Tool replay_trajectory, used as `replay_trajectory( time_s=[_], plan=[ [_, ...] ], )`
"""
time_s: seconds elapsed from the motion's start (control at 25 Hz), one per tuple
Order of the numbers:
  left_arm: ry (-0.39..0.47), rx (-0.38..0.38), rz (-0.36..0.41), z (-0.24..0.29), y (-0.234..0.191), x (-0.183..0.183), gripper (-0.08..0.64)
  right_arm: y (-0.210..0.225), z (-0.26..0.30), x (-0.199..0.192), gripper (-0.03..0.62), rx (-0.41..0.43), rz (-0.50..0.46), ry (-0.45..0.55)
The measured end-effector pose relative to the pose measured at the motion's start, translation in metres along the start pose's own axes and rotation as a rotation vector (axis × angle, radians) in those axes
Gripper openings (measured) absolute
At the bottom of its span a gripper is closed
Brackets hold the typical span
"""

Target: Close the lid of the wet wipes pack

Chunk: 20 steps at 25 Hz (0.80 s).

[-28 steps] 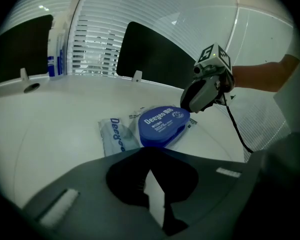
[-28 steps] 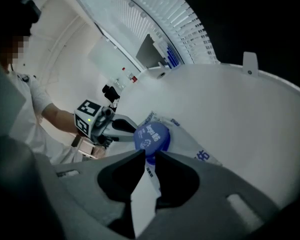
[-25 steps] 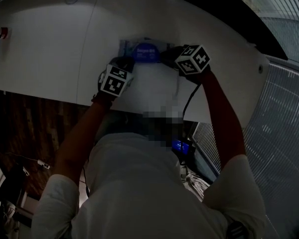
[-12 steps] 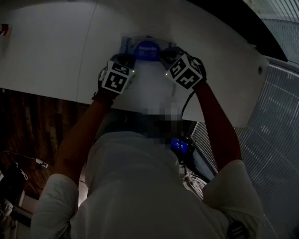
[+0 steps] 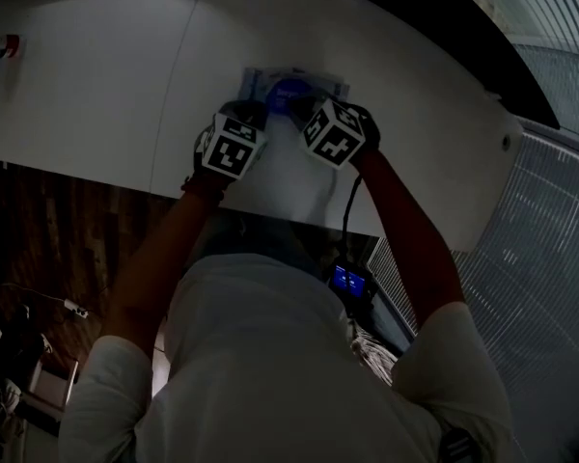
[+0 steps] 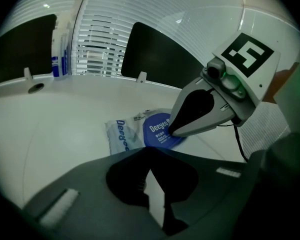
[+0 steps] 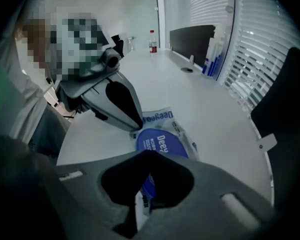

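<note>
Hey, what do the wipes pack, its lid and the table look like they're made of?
Pack: probably soft plastic film, going by its crinkles and sheen.
Lid: smooth blue plastic with print; rigid or flexible is unclear.
Table: smooth white top, laminate or painted; can't tell which.

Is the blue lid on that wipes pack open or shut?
Shut, it seems: the blue lid lies flat on the wipes pack under the right gripper.

Office, long white desk (image 5: 96,80), window blinds (image 6: 104,41)
</note>
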<state>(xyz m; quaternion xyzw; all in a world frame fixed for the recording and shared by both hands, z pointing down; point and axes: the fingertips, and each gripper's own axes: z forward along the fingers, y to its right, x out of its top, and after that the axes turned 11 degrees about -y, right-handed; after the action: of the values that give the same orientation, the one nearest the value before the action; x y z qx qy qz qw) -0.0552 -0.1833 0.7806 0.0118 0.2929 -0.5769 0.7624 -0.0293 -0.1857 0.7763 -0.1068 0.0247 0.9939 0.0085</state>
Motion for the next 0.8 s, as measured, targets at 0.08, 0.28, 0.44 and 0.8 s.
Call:
replay_trajectory(
  time_s=[0.08,0.28,0.44,0.8],
  plan=[
    [-0.004,-0.001,-0.006,0.000,0.000,-0.002,0.002,-0.001,0.003,-0.002,0.002,0.002,-0.004,-0.009],
    [0.005,-0.005,0.009,0.000,0.001,0.003,0.003,0.000,0.005,-0.002,0.002,-0.007,-0.025,-0.021],
    [0.005,-0.012,0.022,0.000,0.004,0.004,0.002,0.001,0.007,-0.002,0.002,-0.017,-0.019,-0.020],
    [0.009,0.001,0.038,-0.012,0.006,0.014,0.002,0.005,-0.016,0.002,0.002,-0.080,0.086,0.084]
  ],
)
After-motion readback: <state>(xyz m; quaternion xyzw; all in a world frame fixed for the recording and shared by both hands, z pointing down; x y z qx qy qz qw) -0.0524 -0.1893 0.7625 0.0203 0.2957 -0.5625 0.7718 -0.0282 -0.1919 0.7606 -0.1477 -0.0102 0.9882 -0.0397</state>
